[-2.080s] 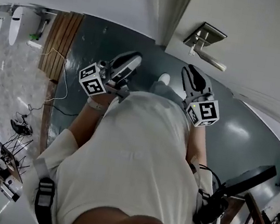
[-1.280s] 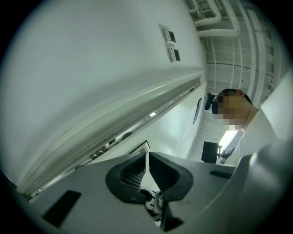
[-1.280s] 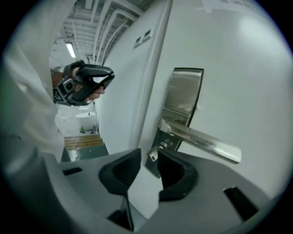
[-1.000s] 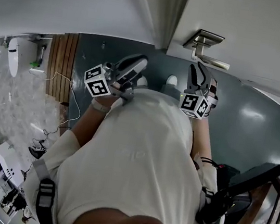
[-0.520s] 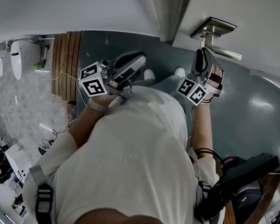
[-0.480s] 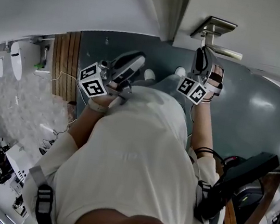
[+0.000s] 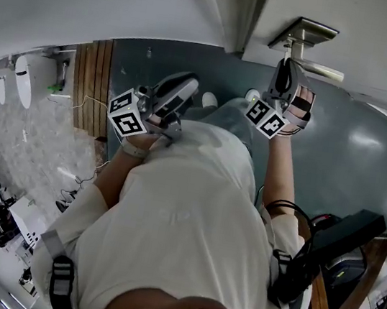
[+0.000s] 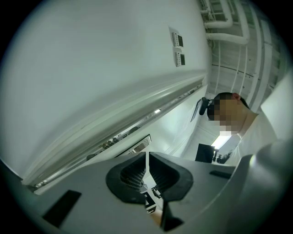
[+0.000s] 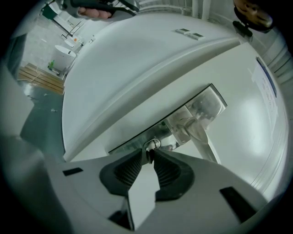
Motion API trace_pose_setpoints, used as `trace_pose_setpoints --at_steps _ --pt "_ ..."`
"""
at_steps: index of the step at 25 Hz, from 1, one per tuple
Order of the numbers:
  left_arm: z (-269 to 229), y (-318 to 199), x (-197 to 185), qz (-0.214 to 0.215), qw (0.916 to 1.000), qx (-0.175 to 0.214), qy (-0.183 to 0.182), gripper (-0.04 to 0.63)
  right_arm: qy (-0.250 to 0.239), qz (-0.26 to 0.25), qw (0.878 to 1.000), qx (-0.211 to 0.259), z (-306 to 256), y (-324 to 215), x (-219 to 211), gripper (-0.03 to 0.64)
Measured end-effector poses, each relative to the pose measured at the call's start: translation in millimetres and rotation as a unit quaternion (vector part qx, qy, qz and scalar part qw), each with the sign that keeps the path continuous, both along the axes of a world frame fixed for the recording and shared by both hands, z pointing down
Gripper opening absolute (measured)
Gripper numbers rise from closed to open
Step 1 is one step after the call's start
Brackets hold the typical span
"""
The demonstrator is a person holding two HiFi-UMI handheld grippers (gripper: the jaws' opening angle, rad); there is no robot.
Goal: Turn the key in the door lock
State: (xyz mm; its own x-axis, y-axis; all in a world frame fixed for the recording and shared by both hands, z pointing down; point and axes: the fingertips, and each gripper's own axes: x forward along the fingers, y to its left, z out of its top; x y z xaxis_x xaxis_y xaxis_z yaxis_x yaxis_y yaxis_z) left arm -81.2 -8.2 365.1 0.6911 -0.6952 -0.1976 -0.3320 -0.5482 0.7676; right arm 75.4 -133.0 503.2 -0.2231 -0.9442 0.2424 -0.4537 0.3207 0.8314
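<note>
The right tongs [image 9: 148,157] are drawn narrow, their ribbed black pads pinching the head of a small dark metal key [image 9: 149,153]. The key sits at the keyhole in the brushed silver lock plate [image 9: 133,140] on the white door [image 9: 137,68], close beside the silver lever handle [image 9: 201,137]. I cannot tell whether the blade is fully seated. The left tongs [image 8: 146,168] are closed on nothing and are held away from the door, in front of the person's body.

To turn the key well, the wrist should roll about the key's own line, with the right tongs kept square to the keyhole so the blade is twisted and not levered sideways. The head is thin and likely to slip between the pads, so the pinch needs to be firm, with a light push inward. The tongs' body should stay off the lever handle. If the lock resists, the better course is to ease off and reseat the key, not to force it.
</note>
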Motion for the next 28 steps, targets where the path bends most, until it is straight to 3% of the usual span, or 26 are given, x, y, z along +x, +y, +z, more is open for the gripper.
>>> trace_pose_setpoints --at_steps 7,15,19,24,26,28 --pt "2 9 -10 -0.001 1.0000 -0.003 0.006 0.011 -0.014 -0.010 0.999 0.033 -10 10 -15 0.091" --pt "2 11 -21 -0.001 0.9999 -0.006 0.009 0.011 -0.023 0.023 0.999 0.028 -13 3 -11 0.089" --pt "4 10 -20 0.005 0.9999 -0.007 0.008 0.011 -0.047 0.024 0.998 0.022 -16 3 -10 0.051" --pt "2 6 -20 0.009 0.9999 -0.004 0.004 0.011 -0.133 0.033 0.990 -0.010 -19 0 -11 0.048" --pt "2 5 -20 0.010 0.9999 -0.003 0.003 0.011 -0.192 0.040 0.980 -0.025 -18 -1 -8 0.048" --pt "2 5 -20 0.010 0.9999 -0.002 0.003 0.011 -0.263 0.045 0.963 -0.046 -19 -2 -7 0.046"
